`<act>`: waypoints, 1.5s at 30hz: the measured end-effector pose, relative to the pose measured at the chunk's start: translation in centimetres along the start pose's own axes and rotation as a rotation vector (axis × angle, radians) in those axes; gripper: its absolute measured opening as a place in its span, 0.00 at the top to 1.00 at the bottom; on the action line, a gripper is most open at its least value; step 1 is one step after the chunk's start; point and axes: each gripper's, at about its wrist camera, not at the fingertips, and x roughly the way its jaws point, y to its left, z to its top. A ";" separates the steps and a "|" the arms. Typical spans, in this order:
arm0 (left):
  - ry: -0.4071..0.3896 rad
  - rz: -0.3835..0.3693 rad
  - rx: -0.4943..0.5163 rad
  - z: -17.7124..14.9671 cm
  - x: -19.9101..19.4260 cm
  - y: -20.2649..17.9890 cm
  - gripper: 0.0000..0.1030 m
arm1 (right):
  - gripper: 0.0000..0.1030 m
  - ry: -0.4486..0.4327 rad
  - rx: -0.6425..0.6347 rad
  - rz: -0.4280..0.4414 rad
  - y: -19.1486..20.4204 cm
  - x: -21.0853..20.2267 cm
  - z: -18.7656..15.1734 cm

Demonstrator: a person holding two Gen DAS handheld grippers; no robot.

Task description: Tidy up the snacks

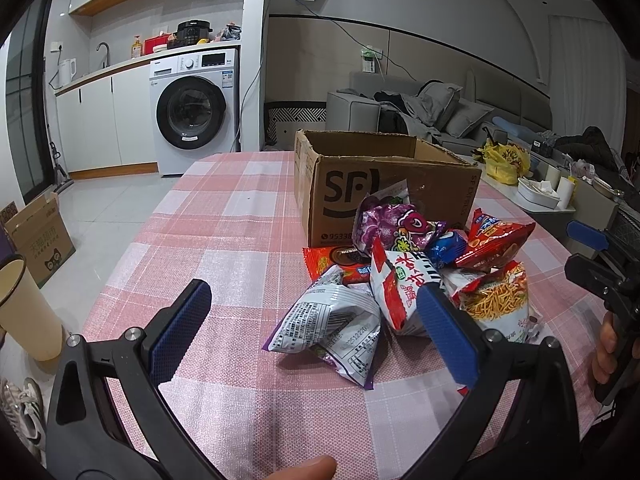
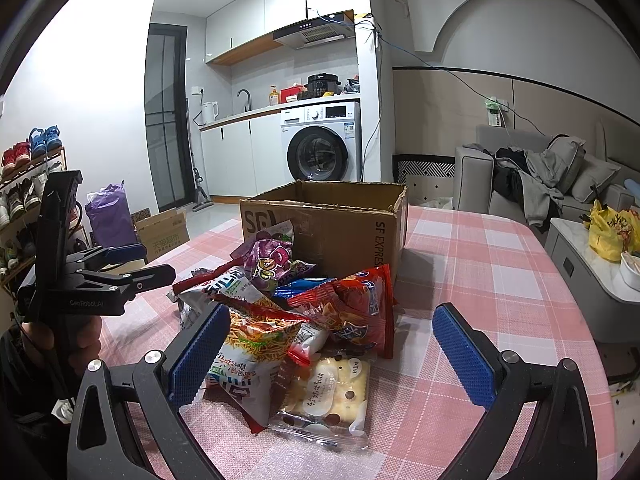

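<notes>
A pile of snack packets lies on the pink checked tablecloth (image 1: 224, 216) in front of an open brown cardboard box (image 1: 344, 192). My left gripper (image 1: 314, 290) is open, low over the table, with a white and purple packet (image 1: 332, 320) and a red and white packet (image 1: 400, 284) between its blue fingers. My right gripper (image 2: 332, 312) is open too, reaching around the pile's other side. Its left pad (image 2: 200, 352) sits beside a noodle snack bag (image 2: 256, 340); a clear biscuit packet (image 2: 332, 392) and a red bag (image 2: 360, 308) lie between the fingers. The box (image 2: 340, 228) stands behind.
A cream cup (image 1: 24, 312) stands at the table's left edge. On the floor are another cardboard box (image 1: 40, 232) and a shoe rack (image 2: 24, 168). A low side table with a yellow bag (image 1: 504, 160) is to the right. Bare tablecloth lies left of the pile.
</notes>
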 end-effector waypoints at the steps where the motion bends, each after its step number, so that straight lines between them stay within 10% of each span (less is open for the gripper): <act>1: 0.000 0.000 0.000 0.0 0.0 0.0 0.01 | 0.00 0.000 0.000 0.000 0.0 0.0 0.0; 45: 0.003 0.010 0.000 -0.2 0.6 -0.2 0.01 | 0.00 0.022 0.015 -0.009 -0.2 0.6 -0.1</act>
